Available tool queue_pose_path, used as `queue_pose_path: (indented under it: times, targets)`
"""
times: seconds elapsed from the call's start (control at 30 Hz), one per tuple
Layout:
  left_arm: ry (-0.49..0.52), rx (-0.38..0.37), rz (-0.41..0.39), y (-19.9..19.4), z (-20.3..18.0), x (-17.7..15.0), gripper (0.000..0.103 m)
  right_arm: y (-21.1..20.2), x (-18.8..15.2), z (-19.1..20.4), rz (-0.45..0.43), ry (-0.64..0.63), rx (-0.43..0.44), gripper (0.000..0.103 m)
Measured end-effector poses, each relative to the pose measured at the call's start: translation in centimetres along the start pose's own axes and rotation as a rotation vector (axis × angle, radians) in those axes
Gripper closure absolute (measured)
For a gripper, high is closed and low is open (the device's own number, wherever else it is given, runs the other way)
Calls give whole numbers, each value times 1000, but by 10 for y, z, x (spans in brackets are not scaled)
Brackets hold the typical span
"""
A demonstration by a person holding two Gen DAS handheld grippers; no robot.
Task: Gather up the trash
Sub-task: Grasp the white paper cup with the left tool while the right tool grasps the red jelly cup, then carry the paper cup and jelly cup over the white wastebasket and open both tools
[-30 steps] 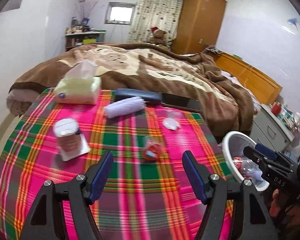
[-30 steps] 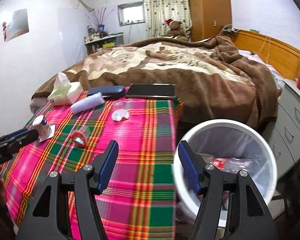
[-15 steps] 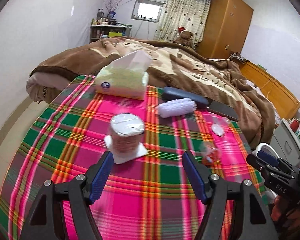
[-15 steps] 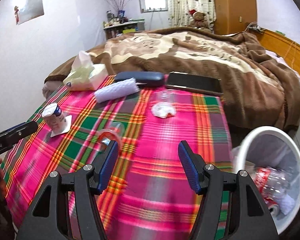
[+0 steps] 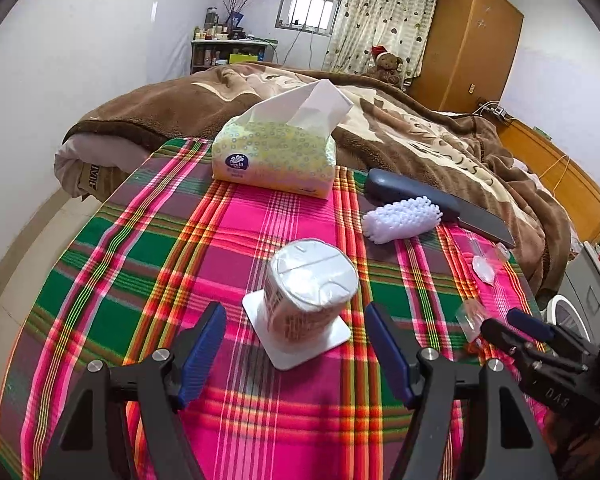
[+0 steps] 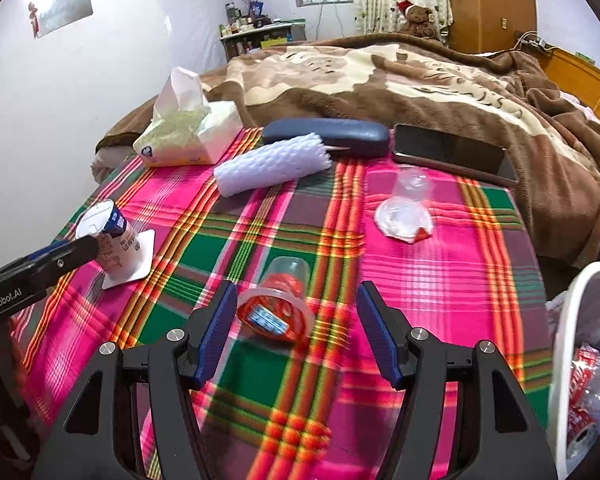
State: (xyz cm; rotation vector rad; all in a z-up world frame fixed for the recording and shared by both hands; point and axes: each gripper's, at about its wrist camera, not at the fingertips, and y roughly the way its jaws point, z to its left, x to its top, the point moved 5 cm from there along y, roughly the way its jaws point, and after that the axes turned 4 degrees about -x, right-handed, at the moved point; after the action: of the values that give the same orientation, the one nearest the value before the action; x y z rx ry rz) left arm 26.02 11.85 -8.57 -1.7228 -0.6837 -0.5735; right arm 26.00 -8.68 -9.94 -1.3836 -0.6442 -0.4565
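A: Left gripper has its jaws spread, nothing between the pads. It's lined up on the upside-down cup, which stands on its square foil lid. That flat lid is why it stands stable; the body is the only part to pinch.

B: Right side?

A: Right gripper is spread too, empty. The tipped plastic cup with the red label lies on its side just ahead of the fingertips, mouth toward the camera. Jaws look wide enough to straddle it.

B: Where does it all go?

A: White bin at the right edge of the table, beside the plaid cloth. A crushed bottle is already in it. Close to the right hand, so that arm probably does the short drops.

B: Other trash?

A: Clear cup with a peeled lid mid-table, likely trash. Foam sleeve might be as well, hard to say. Tissue pack, dark case and phone sit along the bed edge, out of the way; I'd leave those.

B: Risk?

A: Thin cups crush or skid on cloth. Squeeze gently.
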Motion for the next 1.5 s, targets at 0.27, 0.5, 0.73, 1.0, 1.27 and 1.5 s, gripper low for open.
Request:
queue_pose_path:
  times: [0.27, 0.5, 0.73, 1.0, 1.27, 1.5]
  targets:
    - [0, -15, 27, 24, 1, 5, 32, 15, -3, 5, 49, -22, -26, 40]
    - [17, -13, 33, 37, -3, 9, 32, 21, -2, 4, 69, -1, -34, 40]
    - [26, -11, 29, 42, -5, 11, 32, 23, -1, 4, 74, -2, -35, 57]
    - [44, -10, 24, 42, -10, 10, 46, 21, -2, 3, 64, 16, -21, 57]
    - [48, -16, 15, 33, -15, 7, 46, 15, -4, 5, 53, 6, -11, 57]
    - [68, -37, 12, 18, -30, 0, 46, 4, -7, 1, 36, 17, -5, 57]
